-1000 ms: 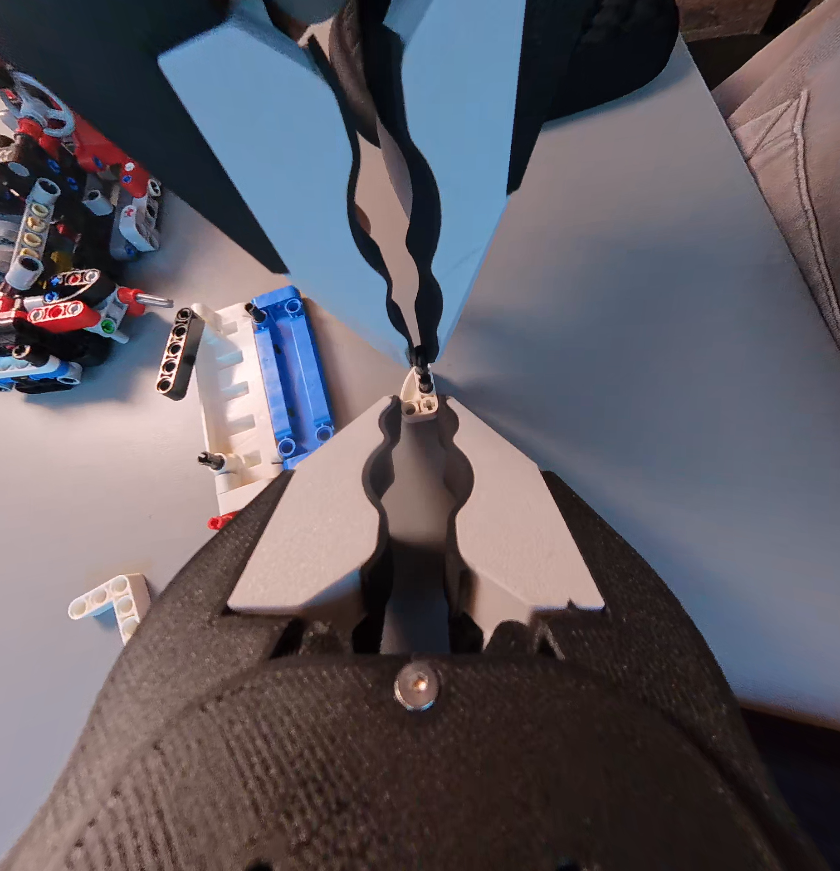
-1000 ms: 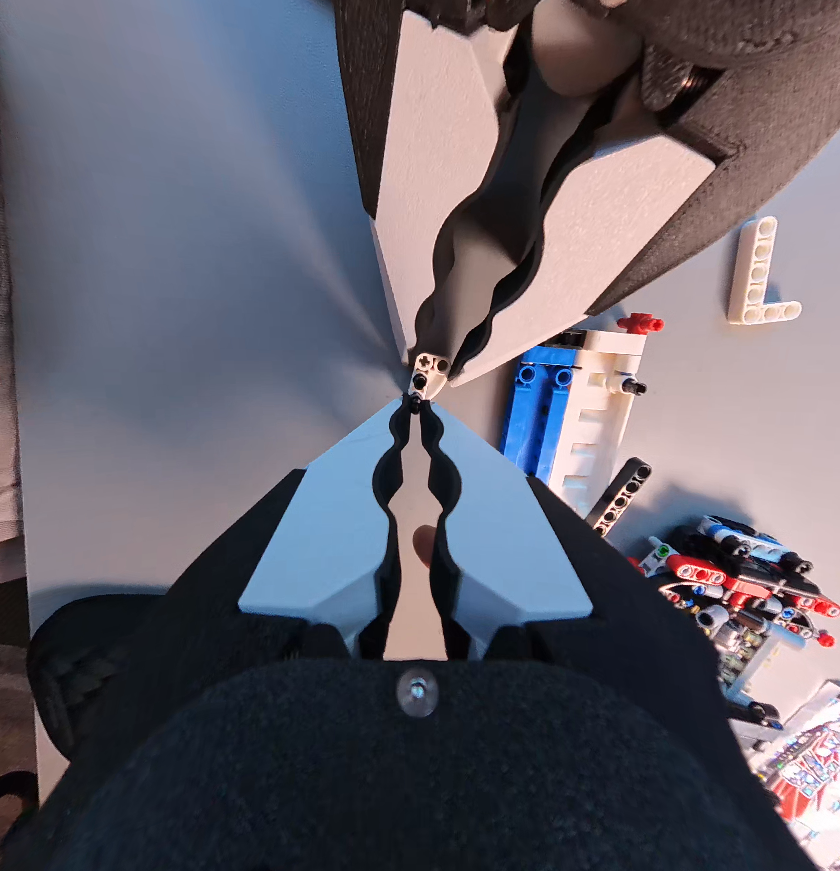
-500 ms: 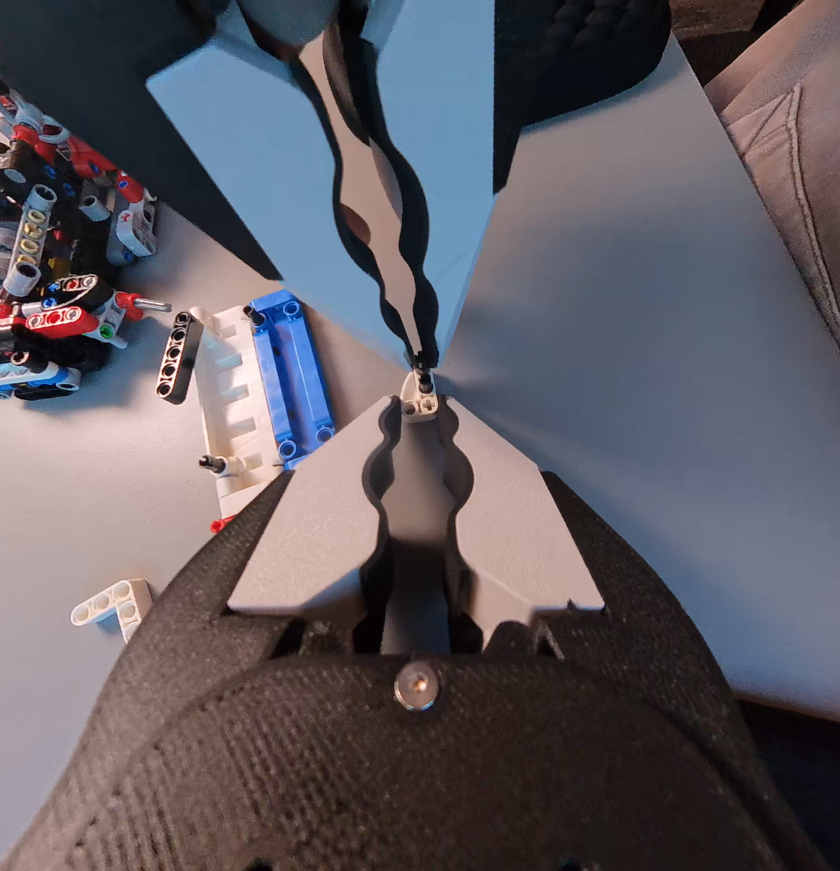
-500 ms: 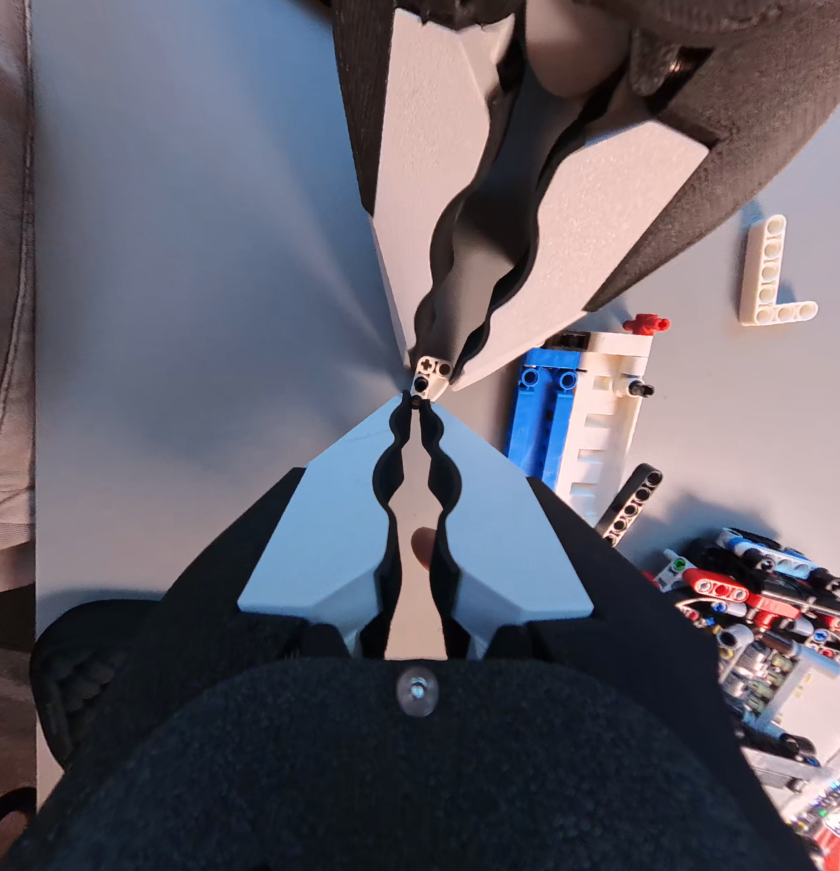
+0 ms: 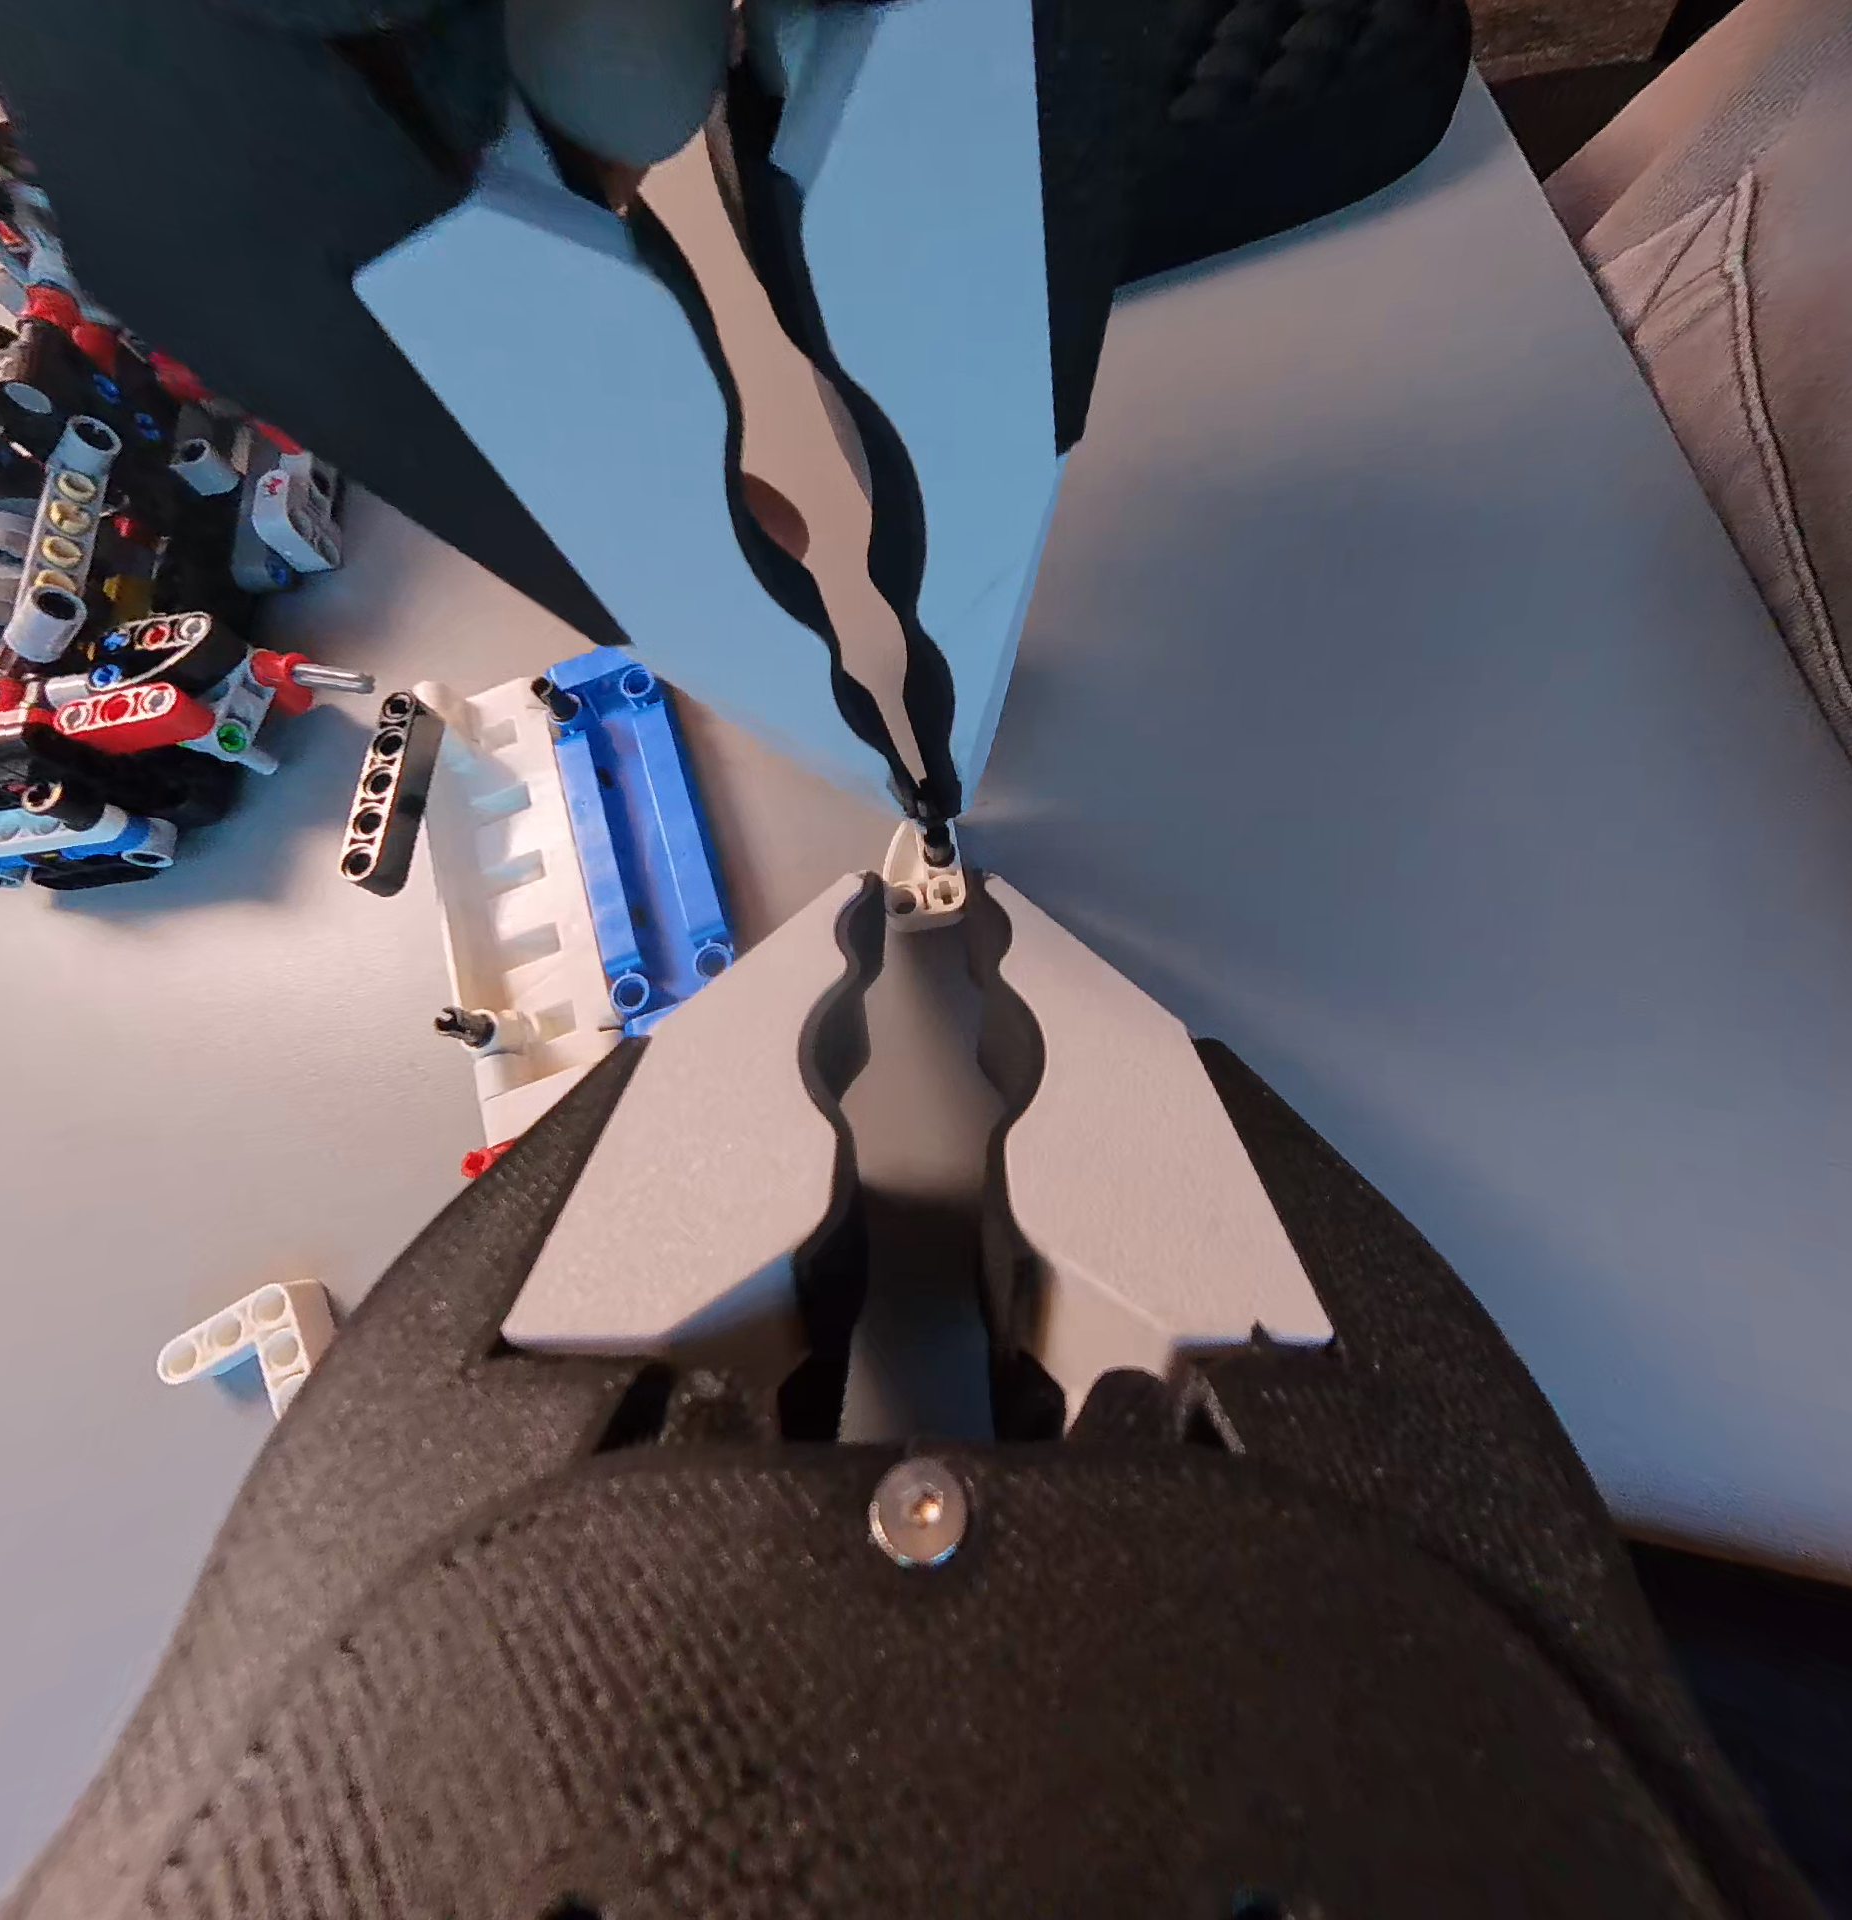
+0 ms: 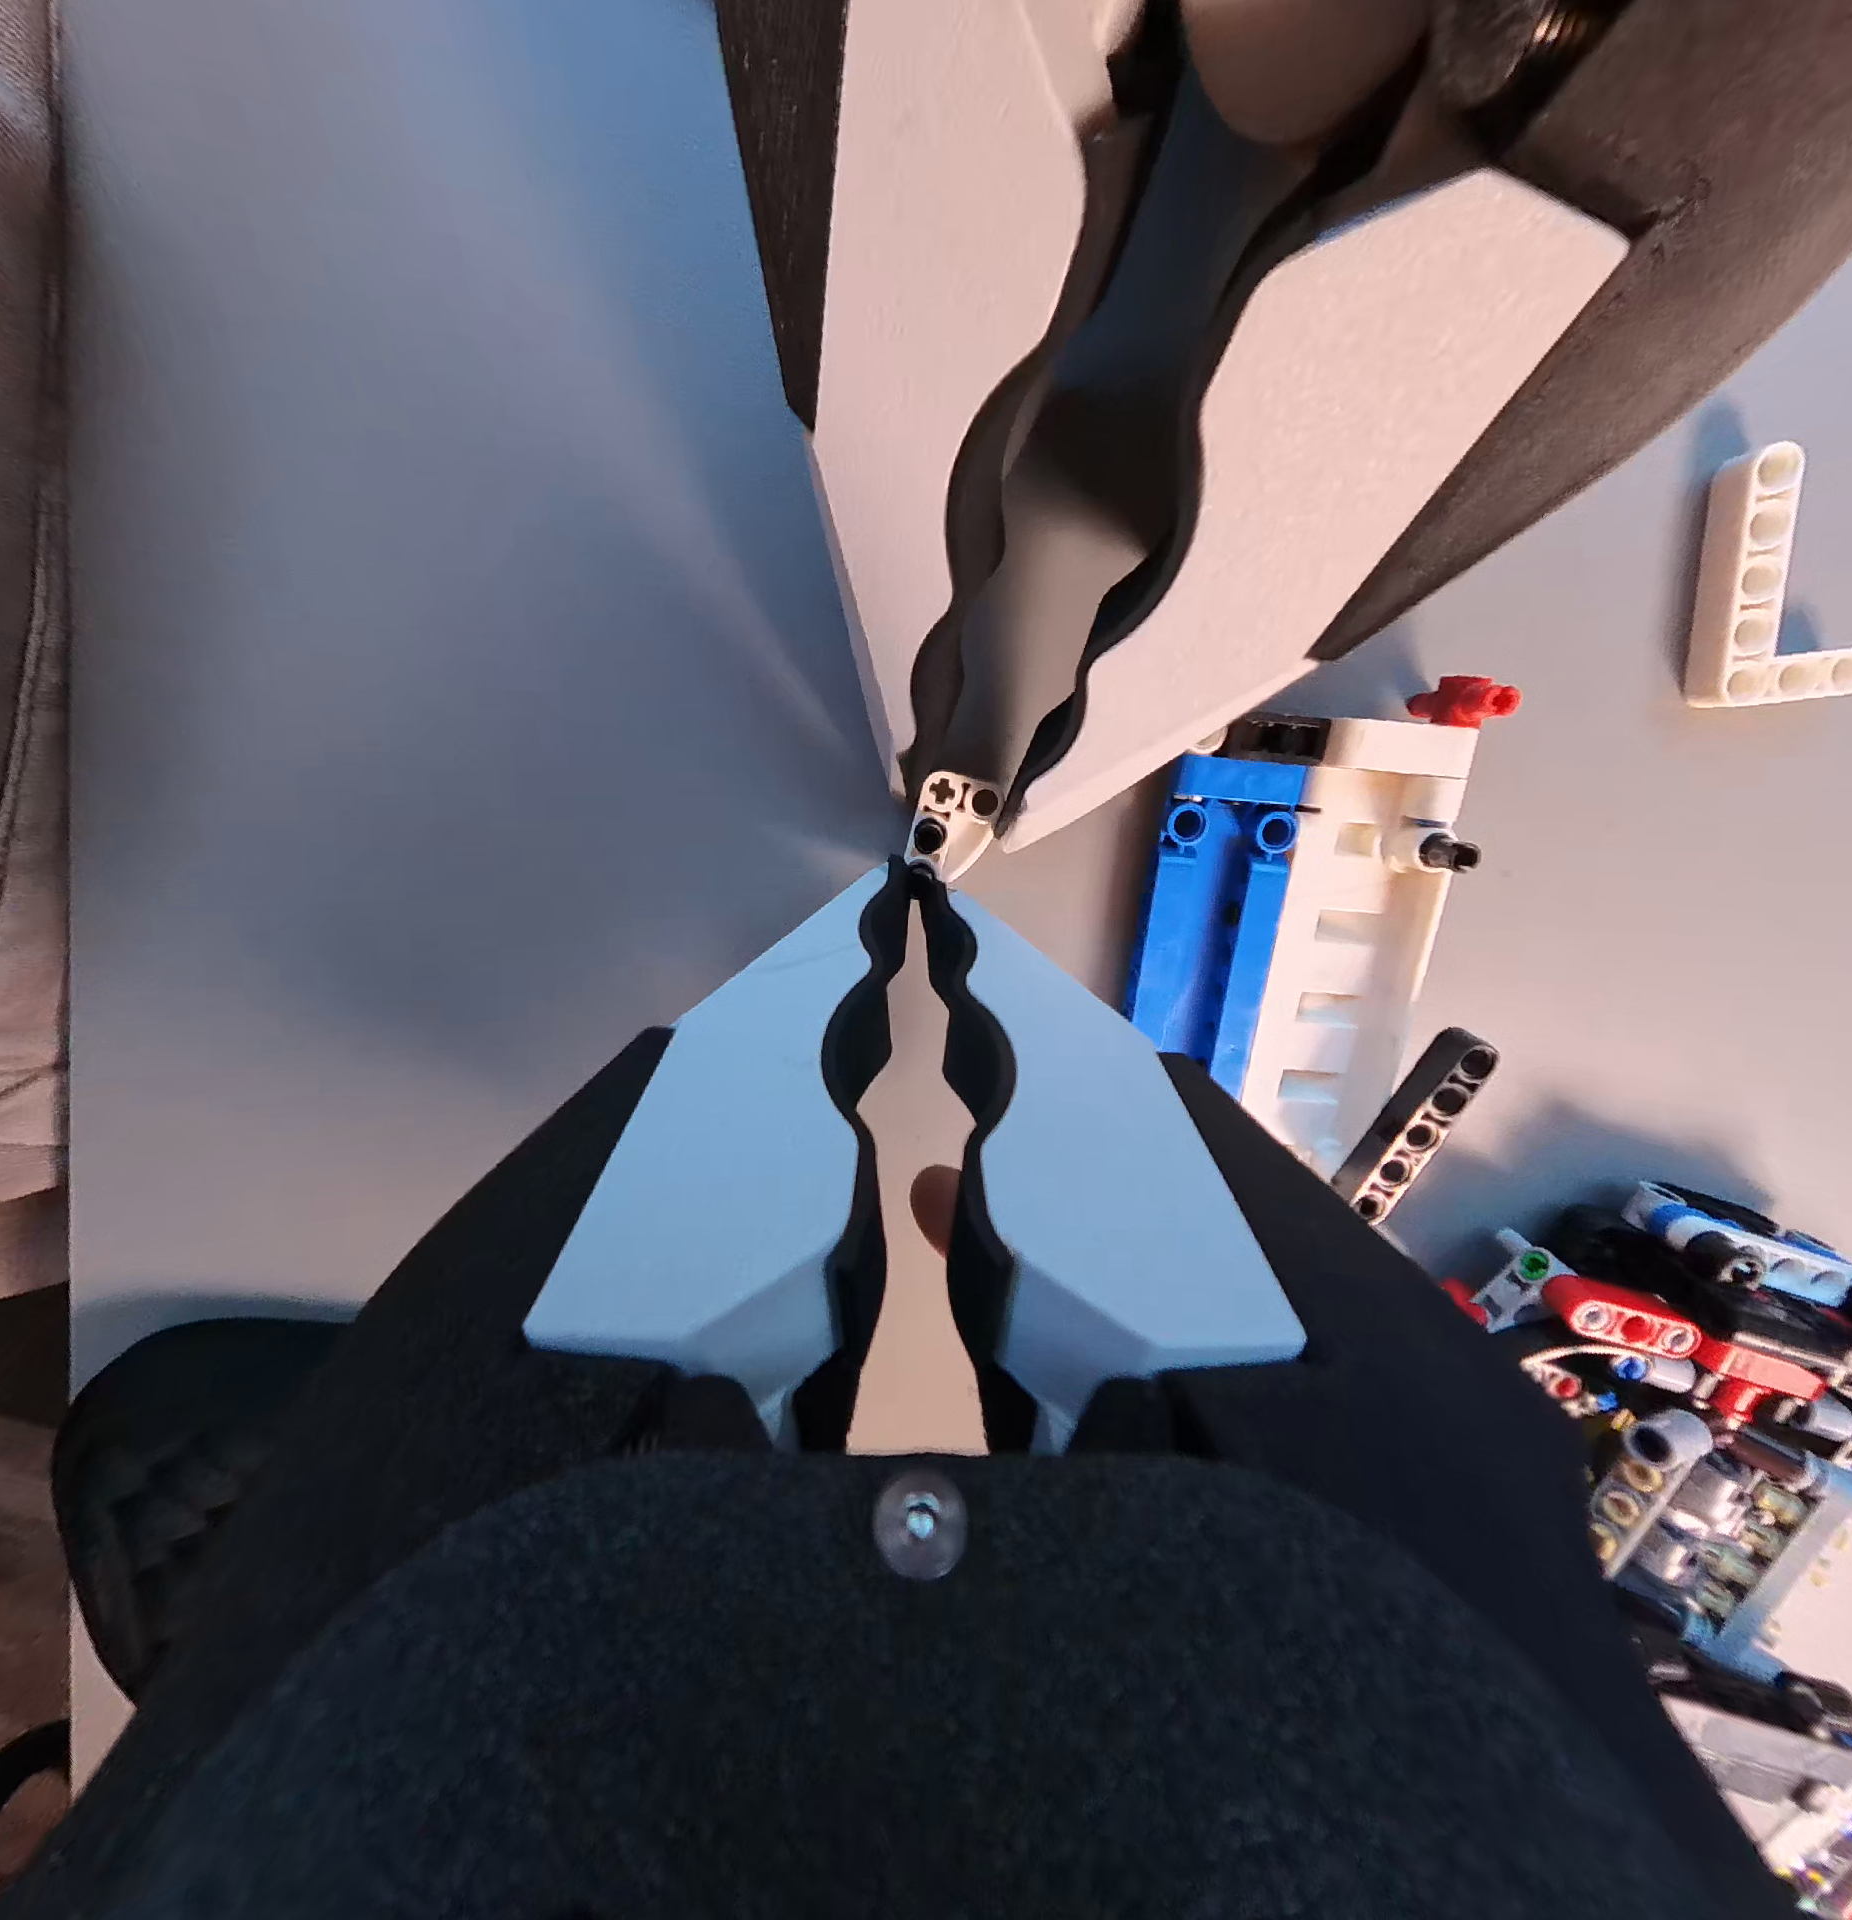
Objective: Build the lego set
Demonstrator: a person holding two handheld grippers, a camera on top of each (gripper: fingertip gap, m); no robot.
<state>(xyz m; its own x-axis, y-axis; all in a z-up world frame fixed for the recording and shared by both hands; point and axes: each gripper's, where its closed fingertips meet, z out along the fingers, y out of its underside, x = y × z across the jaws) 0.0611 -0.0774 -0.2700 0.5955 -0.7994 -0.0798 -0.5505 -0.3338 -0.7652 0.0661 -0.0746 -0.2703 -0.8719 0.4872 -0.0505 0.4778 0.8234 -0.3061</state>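
Note:
My left gripper [image 5: 924, 896] is shut on a small white connector piece [image 5: 927, 878] with holes, held above the grey table. My right gripper [image 6: 917, 871] is shut on a small black pin [image 6: 920, 871], tip to tip with the left gripper. The pin sits in a hole of the white connector [image 6: 953, 812]. In the left wrist view the right gripper [image 5: 927, 816] comes in from above. In the right wrist view the left gripper [image 6: 958, 805] comes in from above.
A blue and white panel assembly [image 5: 579, 862] lies on the table [image 5: 1369, 831] with a black beam [image 5: 390, 795] beside it. A partly built model [image 5: 60, 665] lies at far left. A white L-shaped beam [image 5: 247, 1351] lies nearby. A grey fabric seat [image 5: 1753, 364] borders the table. The tips of both grippers are at nearly the same place. The partly built model [image 5: 60, 665] is about equally far from each gripper, around 15 cm. Seen from the right wrist view [image 6: 1662, 1396] as well.
Both grippers stay tip to tip with the pin at the connector. The pair has shifted slightly over the table, and the right gripper has tilted a little.

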